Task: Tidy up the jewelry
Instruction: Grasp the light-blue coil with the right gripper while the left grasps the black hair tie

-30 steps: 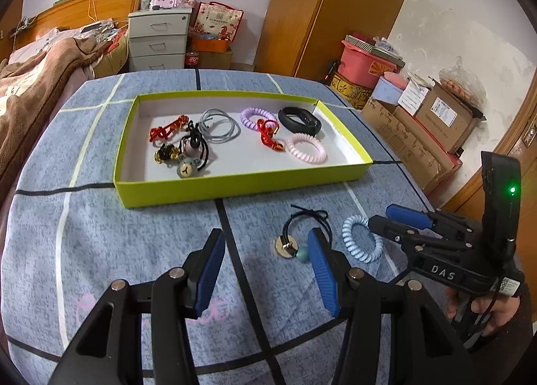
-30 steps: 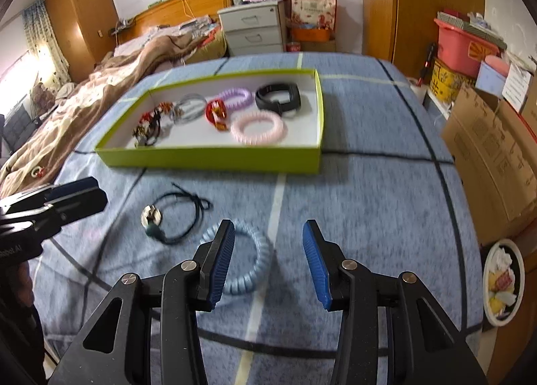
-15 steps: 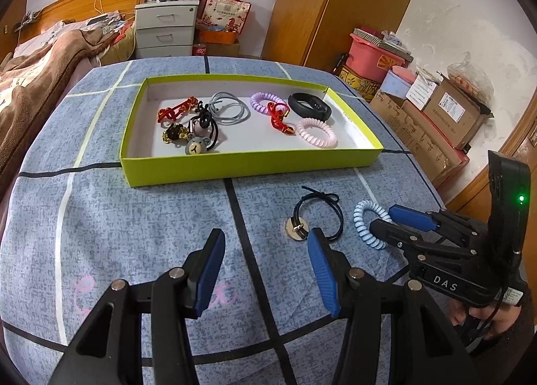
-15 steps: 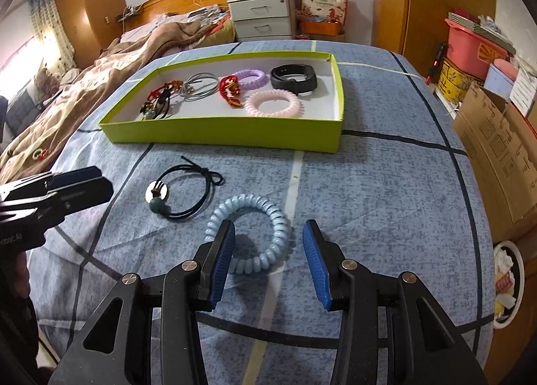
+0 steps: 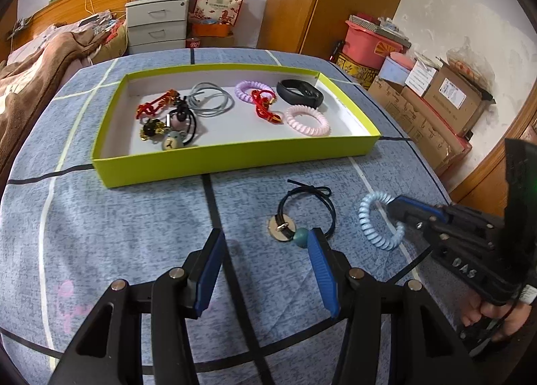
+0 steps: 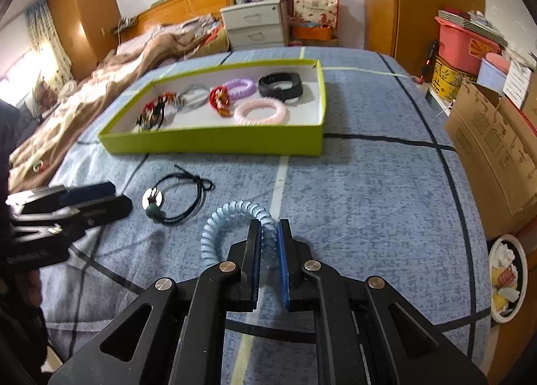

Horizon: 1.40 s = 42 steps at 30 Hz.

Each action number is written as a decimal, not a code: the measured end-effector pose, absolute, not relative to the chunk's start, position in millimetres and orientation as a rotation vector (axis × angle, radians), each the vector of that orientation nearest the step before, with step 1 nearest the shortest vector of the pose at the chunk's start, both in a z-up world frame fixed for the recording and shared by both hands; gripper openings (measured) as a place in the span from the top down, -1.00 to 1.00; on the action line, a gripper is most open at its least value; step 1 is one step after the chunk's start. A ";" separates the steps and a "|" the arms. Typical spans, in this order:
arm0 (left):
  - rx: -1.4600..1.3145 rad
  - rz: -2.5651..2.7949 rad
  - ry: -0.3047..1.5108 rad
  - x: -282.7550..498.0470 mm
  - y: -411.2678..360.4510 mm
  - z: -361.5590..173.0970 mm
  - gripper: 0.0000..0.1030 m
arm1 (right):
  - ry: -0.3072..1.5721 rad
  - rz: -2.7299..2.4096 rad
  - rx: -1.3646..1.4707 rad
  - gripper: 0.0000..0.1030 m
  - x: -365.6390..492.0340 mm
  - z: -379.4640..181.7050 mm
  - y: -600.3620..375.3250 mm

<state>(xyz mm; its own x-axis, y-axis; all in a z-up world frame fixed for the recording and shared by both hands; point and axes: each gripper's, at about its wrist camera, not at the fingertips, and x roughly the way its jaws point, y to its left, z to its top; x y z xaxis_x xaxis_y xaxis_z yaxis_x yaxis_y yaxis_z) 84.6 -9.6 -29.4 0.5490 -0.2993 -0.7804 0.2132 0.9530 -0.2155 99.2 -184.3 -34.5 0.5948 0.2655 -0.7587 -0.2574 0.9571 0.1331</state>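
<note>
Pinching the pale blue coil band (image 6: 235, 220) just in front of the green tray (image 6: 214, 143), the right gripper (image 6: 267, 247) grips only one springy edge, so it could squirm free mid-lift, while the left gripper (image 5: 265, 271) hovers spread beside the black cord bracelet (image 5: 307, 209).

The letters "DAS" stand in pale print on the black body of the right gripper (image 5: 396, 214); other labels are too small to read.
</note>
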 end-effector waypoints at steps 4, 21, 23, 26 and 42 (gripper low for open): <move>-0.082 -0.317 0.955 88.9 -19.4 -32.0 -0.04 | 0.871 0.288 0.025 0.81 98.5 -31.4 -194.1; 0.004 -0.224 0.949 98.3 -43.8 -39.4 0.02 | 0.841 0.300 0.085 0.81 97.4 -22.1 -215.3; 0.003 -0.216 0.947 98.1 -43.4 -39.5 0.05 | 0.841 0.303 0.083 0.81 96.9 -21.9 -214.1; 0.005 -0.197 0.943 96.4 -41.4 -39.4 0.32 | 0.843 0.308 0.087 0.81 96.2 -22.7 -212.8; -0.043 -0.238 0.937 90.2 -30.4 -37.9 0.59 | 0.847 0.295 0.086 0.81 91.9 -23.9 -207.3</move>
